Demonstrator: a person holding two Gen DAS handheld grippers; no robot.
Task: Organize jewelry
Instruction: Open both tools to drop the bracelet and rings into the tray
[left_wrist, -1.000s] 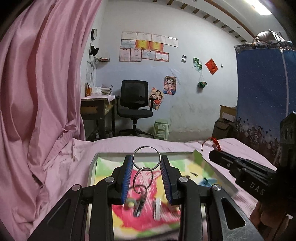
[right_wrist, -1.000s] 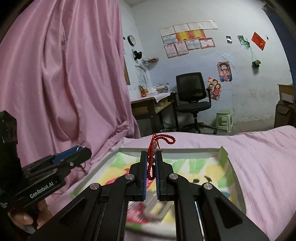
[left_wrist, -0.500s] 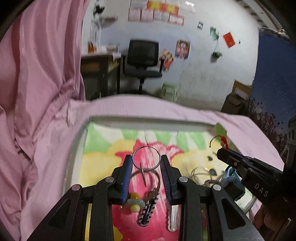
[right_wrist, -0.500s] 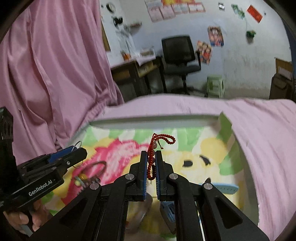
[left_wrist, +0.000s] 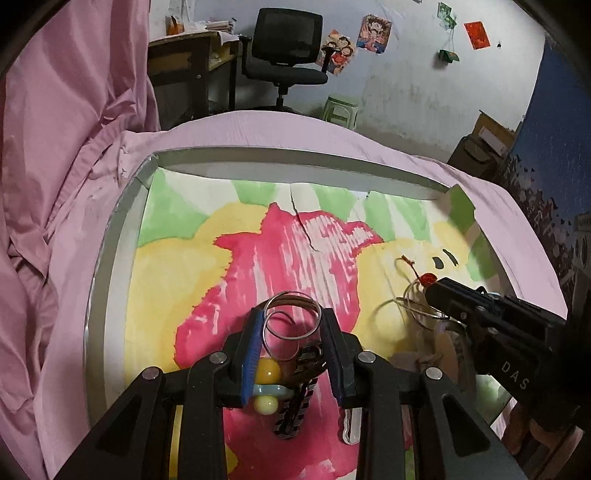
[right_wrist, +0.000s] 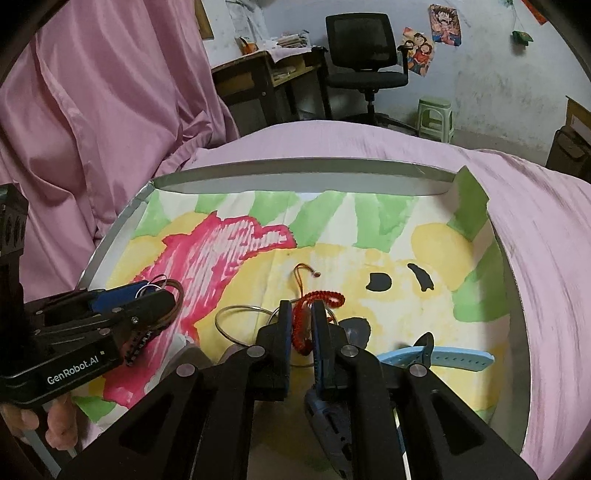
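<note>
A silver key ring (left_wrist: 288, 294) with a yellow bead and a striped charm hanging from it sits between the blue pads of my left gripper (left_wrist: 291, 317), which is shut on it. In the right wrist view my left gripper (right_wrist: 159, 293) hovers low over the pink patch of the tray's painted lining. My right gripper (right_wrist: 300, 314) is shut on a red bead bracelet (right_wrist: 323, 297), low over the yellow patch. Its tip (left_wrist: 434, 290) also shows at the right of the left wrist view. The tray (right_wrist: 295, 166) has a silver rim.
A blue watch strap (right_wrist: 443, 356) and a thin metal hoop (right_wrist: 236, 314) lie in the tray near my right gripper. A thin brown cord (right_wrist: 301, 271) lies just ahead of it. Pink bedding (left_wrist: 55, 258) surrounds the tray. An office chair (left_wrist: 284, 48) and desk stand behind.
Both grippers have tipped forward and come down over the tray, each still holding its item. The room behind has slid up out of the middle of both views.
</note>
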